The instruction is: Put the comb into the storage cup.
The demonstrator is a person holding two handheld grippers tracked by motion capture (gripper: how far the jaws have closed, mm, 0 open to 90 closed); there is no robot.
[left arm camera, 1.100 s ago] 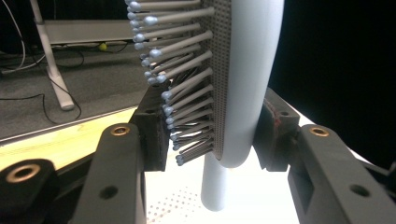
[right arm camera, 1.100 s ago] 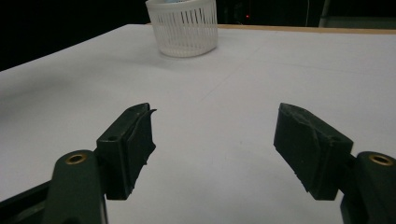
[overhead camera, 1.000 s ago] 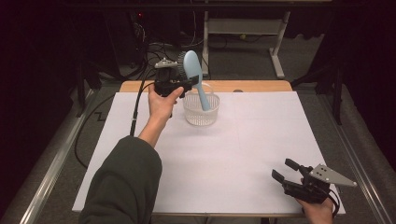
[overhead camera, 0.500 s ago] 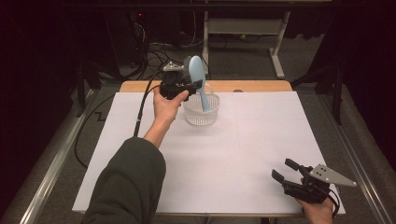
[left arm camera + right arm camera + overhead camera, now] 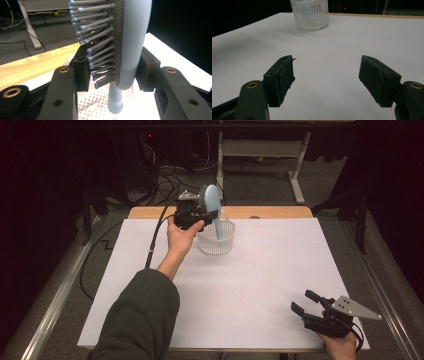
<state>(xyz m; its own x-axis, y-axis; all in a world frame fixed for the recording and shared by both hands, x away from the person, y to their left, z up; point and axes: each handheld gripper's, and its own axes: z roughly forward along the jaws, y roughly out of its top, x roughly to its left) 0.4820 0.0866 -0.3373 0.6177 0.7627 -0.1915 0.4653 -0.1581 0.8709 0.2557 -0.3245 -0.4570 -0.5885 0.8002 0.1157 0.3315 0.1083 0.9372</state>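
So we've got a white-covered table with a wooden strip along its far edge, and a white perforated basket sitting near that far edge. Our left gripper is clamped tight on a light blue hairbrush, pads squeezing the head from both sides, bristles against one pad. The brush stands nearly upright, long axis vertical, handle end down inside the basket and head up above the rim. In the left gripper view the top of the brush head is cut off, and the basket floor is mostly hidden behind the jaws. Our right gripper sits at the near right corner, jaws spread wide, nothing between them.
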